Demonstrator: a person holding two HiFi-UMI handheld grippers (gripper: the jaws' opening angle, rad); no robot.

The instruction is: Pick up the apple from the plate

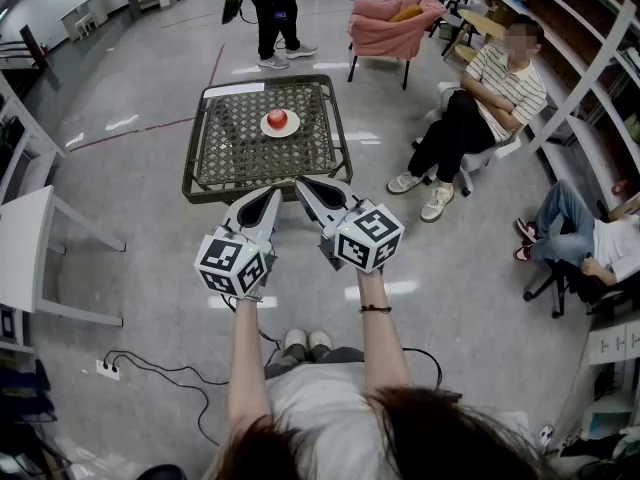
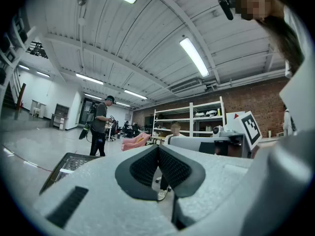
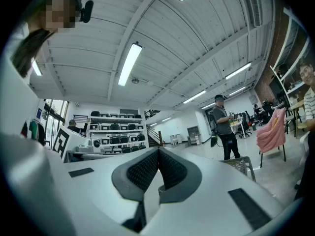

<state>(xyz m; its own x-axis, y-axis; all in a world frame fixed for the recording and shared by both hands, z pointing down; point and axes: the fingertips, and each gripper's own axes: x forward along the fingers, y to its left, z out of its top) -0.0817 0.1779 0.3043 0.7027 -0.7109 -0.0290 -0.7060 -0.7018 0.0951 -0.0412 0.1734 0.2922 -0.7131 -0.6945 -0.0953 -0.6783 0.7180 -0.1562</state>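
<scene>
The apple (image 1: 277, 119) is seen on the plate (image 1: 293, 127), well ahead of the left hand-held gripper (image 1: 268, 196) and right hand-held gripper (image 1: 305, 184), both held clenched, empty.

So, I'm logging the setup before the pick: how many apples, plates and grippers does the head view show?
Apple: 1
Plate: 1
Grippers: 2, the left gripper and the right gripper
Total: 4
</scene>
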